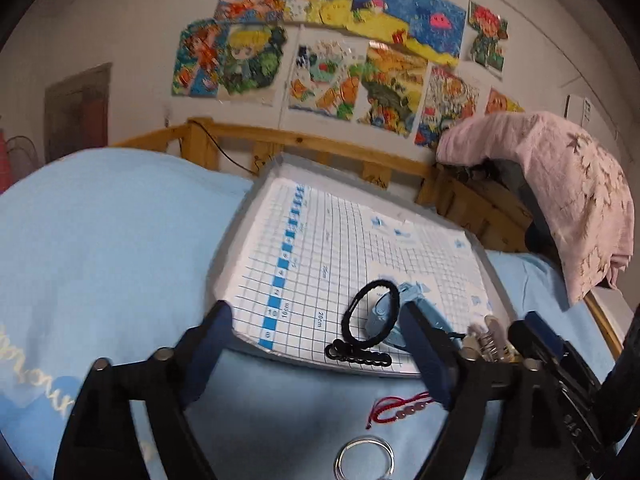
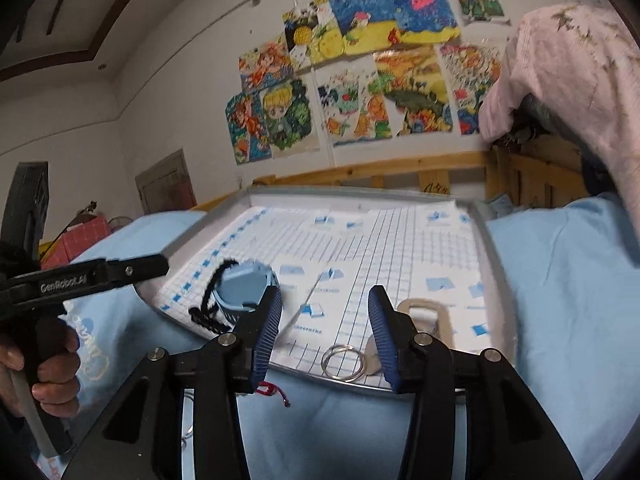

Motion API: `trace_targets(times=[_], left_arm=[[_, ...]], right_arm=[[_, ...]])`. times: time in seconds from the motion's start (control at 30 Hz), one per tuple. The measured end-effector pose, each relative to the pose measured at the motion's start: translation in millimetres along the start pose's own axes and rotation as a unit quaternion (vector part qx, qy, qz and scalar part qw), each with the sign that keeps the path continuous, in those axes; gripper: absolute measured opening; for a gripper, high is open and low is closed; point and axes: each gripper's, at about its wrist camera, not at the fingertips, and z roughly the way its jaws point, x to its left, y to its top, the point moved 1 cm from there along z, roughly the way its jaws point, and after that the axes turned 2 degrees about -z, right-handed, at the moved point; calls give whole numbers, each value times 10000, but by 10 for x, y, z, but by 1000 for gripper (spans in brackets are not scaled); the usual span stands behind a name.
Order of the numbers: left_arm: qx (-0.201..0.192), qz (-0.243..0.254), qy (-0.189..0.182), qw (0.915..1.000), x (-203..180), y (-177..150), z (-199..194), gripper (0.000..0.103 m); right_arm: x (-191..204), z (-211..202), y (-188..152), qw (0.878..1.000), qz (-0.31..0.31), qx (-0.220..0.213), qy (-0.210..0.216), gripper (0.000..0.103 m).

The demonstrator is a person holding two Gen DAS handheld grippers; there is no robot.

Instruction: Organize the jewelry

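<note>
A white grid board [image 1: 360,248] lies on the blue bed. On its near edge a small blue box [image 1: 390,314] stands with a black hair tie [image 1: 370,312] draped over it, and black beads [image 1: 358,358] lie in front. A red string bracelet [image 1: 400,406] and silver rings [image 1: 364,460] lie on the sheet. My left gripper [image 1: 320,356] is open and empty above the board's near edge. My right gripper [image 2: 324,332] is open and empty over a silver ring [image 2: 344,362] on the board [image 2: 400,240]. The blue box [image 2: 244,284] is left of it, a metal clasp [image 2: 424,314] to the right.
A wooden bed rail [image 1: 320,144] runs behind the board. A pink cloth [image 1: 560,192] hangs at the right. Colourful pictures [image 1: 340,60] cover the wall. The hand holding the left gripper's handle [image 2: 44,344] shows at the left of the right wrist view.
</note>
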Motion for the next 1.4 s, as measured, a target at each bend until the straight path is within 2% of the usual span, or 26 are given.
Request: trace_targets(times=[0.03, 0.1, 0.17, 0.3, 0.53, 0.63, 0.9, 1.07, 1.17, 1.4], left_arm=[[-129, -40, 29, 9999, 5, 3, -90, 98], [-416, -117, 86, 9990, 18, 6, -294, 102], [-643, -177, 110, 9977, 25, 24, -496, 103], [-974, -240, 183, 9948, 65, 75, -960, 103], [-1471, -285, 150, 9886, 198, -6, -1894, 103], [-1646, -304, 87, 9858, 246, -69, -2234, 103], [-2110, 70, 87, 9774, 257, -254, -2938, 103], [-2211, 211, 143, 9749, 305, -484, -3177, 103], [-2144, 307, 141, 9762, 389, -683, -3261, 103], [-1951, 74, 140, 9807, 587, -935, -3304, 103]], right_arm=[[17, -79, 31, 9999, -36, -102, -20, 56], [65, -210, 103, 9995, -102, -287, -46, 70], [123, -390, 209, 9987, -123, -491, -12, 77], [246, -768, 393, 9960, -108, -883, 73, 101], [659, -1501, 679, 9899, -389, -1358, 123, 102], [812, -1838, 689, 9873, -364, -1540, 170, 102], [1215, -2499, 582, 9853, -439, -1643, 190, 102], [1237, -2741, 357, 9865, -180, -1621, 173, 102], [1219, -2803, 265, 9876, -104, -1560, 115, 102], [1289, -3033, -35, 9897, -228, -1412, -17, 102]])
